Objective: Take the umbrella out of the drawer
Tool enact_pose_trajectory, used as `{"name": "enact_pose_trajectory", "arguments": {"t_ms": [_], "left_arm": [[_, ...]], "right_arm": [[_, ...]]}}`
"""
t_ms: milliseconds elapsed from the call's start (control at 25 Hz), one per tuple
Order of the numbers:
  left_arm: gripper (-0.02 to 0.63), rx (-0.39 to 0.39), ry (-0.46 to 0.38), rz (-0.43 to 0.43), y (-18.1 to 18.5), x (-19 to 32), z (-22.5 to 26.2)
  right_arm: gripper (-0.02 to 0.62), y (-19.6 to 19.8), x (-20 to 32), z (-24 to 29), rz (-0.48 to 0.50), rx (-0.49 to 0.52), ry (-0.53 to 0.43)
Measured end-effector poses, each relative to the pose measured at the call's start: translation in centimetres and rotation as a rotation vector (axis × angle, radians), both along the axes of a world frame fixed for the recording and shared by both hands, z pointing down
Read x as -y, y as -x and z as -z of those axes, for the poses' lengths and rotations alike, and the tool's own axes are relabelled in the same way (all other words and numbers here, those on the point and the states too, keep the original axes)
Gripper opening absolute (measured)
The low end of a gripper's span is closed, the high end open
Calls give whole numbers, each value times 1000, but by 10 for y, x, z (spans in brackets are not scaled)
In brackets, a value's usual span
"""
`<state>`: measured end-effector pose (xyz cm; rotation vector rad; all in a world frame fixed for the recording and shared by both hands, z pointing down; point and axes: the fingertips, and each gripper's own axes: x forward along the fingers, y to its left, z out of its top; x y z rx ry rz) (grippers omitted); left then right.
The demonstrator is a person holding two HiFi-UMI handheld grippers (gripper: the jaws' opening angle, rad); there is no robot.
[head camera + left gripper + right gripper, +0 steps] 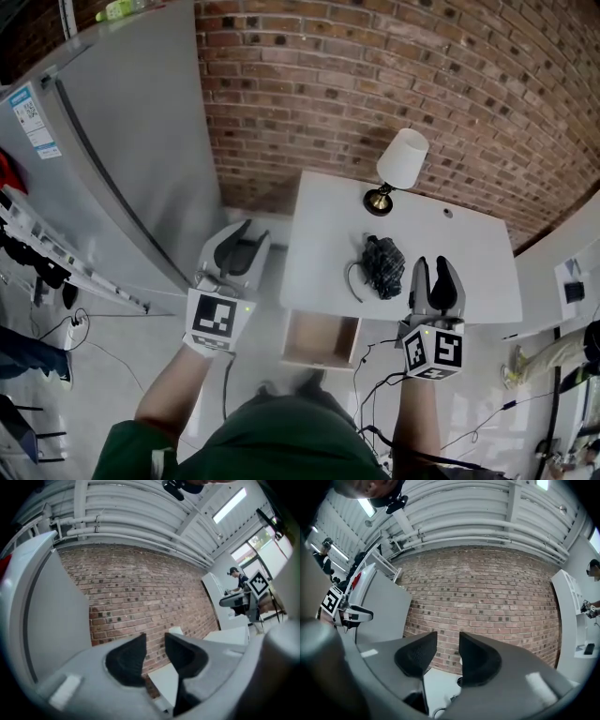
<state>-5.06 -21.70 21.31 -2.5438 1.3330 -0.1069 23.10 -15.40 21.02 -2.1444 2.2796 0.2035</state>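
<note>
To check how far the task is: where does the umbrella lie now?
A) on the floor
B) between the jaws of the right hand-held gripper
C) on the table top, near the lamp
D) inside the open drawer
C: in the head view the umbrella lies on the white table top, close to the lamp, while the drawer below stands open.

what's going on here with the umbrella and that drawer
A person holds a gripper in each hand in front of a white table. The folded umbrella lies on the tabletop, near the lamp. The drawer under the front edge stands open, and what shows of its inside looks bare. The right gripper hovers just beside the umbrella and the left gripper off the table's left side, both empty with jaws slightly apart.
</note>
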Motion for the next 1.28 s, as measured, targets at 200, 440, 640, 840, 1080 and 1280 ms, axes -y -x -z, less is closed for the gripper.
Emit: {"name": "enact_pose_trajectory", "arguments": {"t_ms": [200,440,640,840,1080,1280], "left_arm": [[121,-8,4,2,7,-3,-1],[121,-17,-2,-4,8,-4,3],[121,-19,0,-11,5,-3,4],[120,-12,1,-14,-1,-1,3],[120,-9,13,-10,-4,6,-2],[117,-13,24,-4,-11,12,-6]], "right_arm": [[147,7,-5,5,6,-10,-19],[147,11,-5,7,9,7,-23],[147,11,-7,10,12,2,-31],[144,7,-4,9,15,4,-30],[143,5,1,5,29,11,-15],[138,-2,7,3,39,7,-11]]}}
